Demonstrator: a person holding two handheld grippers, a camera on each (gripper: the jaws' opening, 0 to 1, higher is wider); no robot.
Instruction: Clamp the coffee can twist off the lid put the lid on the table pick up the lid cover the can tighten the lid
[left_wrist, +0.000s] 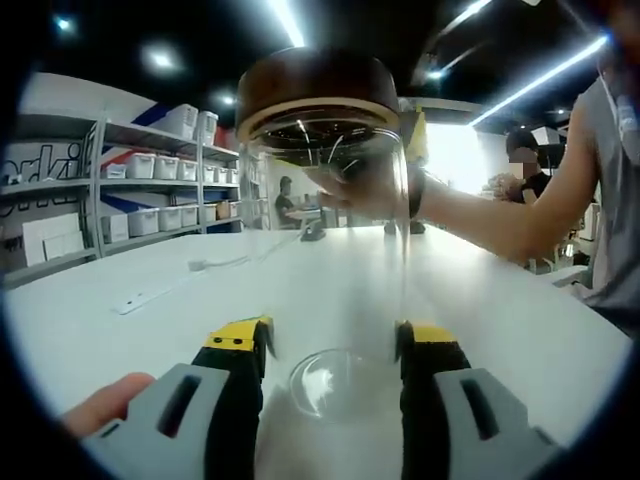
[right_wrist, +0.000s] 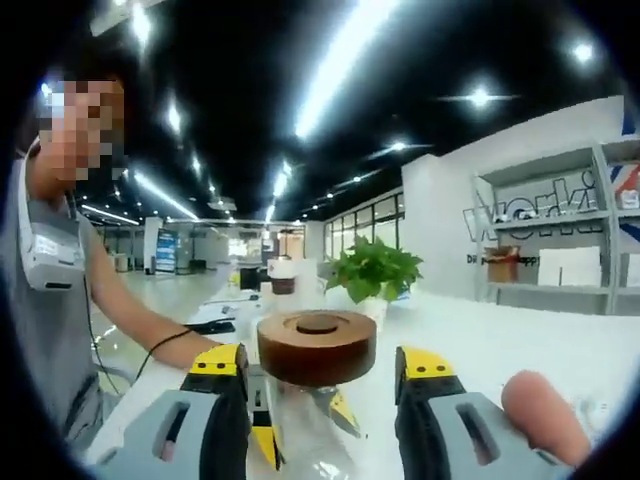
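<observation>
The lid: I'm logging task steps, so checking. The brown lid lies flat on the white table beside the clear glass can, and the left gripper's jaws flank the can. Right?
Not quite. The brown lid sits on top of the clear glass can, not on the white table; the left gripper view shows it capping the can's mouth. The left gripper does flank the can.

Each gripper is built of two grey moulded jaws with slotted openings, tipped by black pads under yellow caps — seen on the left gripper (left_wrist: 332, 352) and on the right gripper (right_wrist: 319, 375) alike. A grey sleeveless top (right_wrist: 45, 300) is worn by the person, with a small light-coloured device clipped at the chest. A dark band is worn at the wrist (left_wrist: 416, 193) — a thin black cable is seen along the forearm (right_wrist: 160, 345).
</observation>
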